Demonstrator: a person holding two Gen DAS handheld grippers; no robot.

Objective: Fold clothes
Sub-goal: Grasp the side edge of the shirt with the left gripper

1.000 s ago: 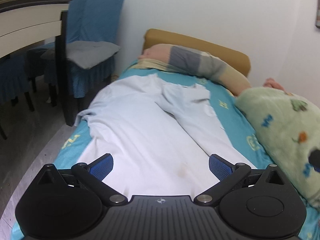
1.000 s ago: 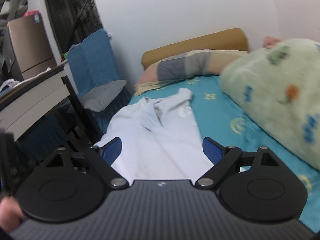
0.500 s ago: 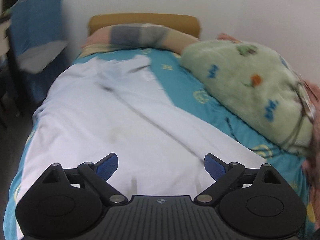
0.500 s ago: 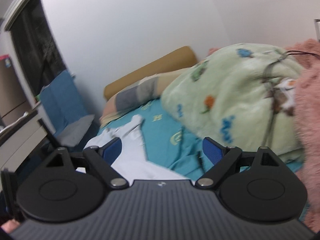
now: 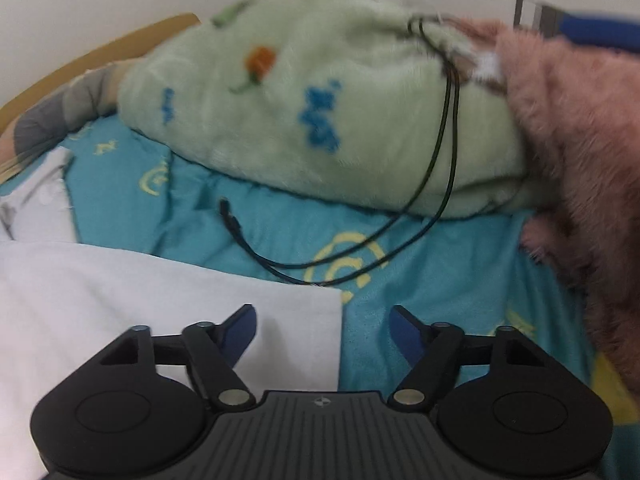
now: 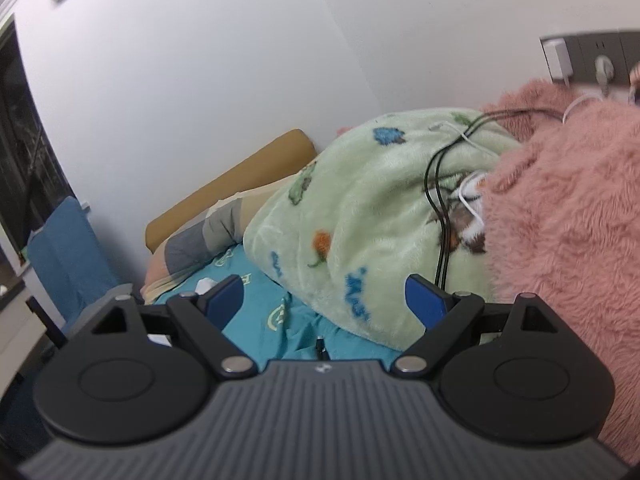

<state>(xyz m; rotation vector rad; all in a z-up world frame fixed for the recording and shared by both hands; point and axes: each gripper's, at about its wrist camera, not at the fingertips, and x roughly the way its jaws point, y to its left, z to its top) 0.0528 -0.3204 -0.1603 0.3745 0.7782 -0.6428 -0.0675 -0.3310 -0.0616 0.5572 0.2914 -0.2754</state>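
Teal bed sheet [image 5: 420, 280] under one white garment [image 5: 120, 300], two blankets, green [image 5: 320, 100] and pink [image 5: 580, 140], two dark cables [image 5: 444, 140]. Left gripper [image 5: 322, 326] jaws closing, garment's corner between them, not pinched. Right gripper [image 6: 324, 296] jaws spread wide, holding nothing, garment low left.

A home bedroom: bed [image 5: 256, 216] with fleece blankets [image 5: 320, 92] and pillow [image 6: 200, 240].

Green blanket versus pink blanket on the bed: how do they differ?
The green blanket is pale with printed blue and orange figures; the pink blanket is plain and shaggier. Black cables drape over the green blanket, while the pink blanket lies nearer the wall sockets. Both are bunched on the teal sheet.
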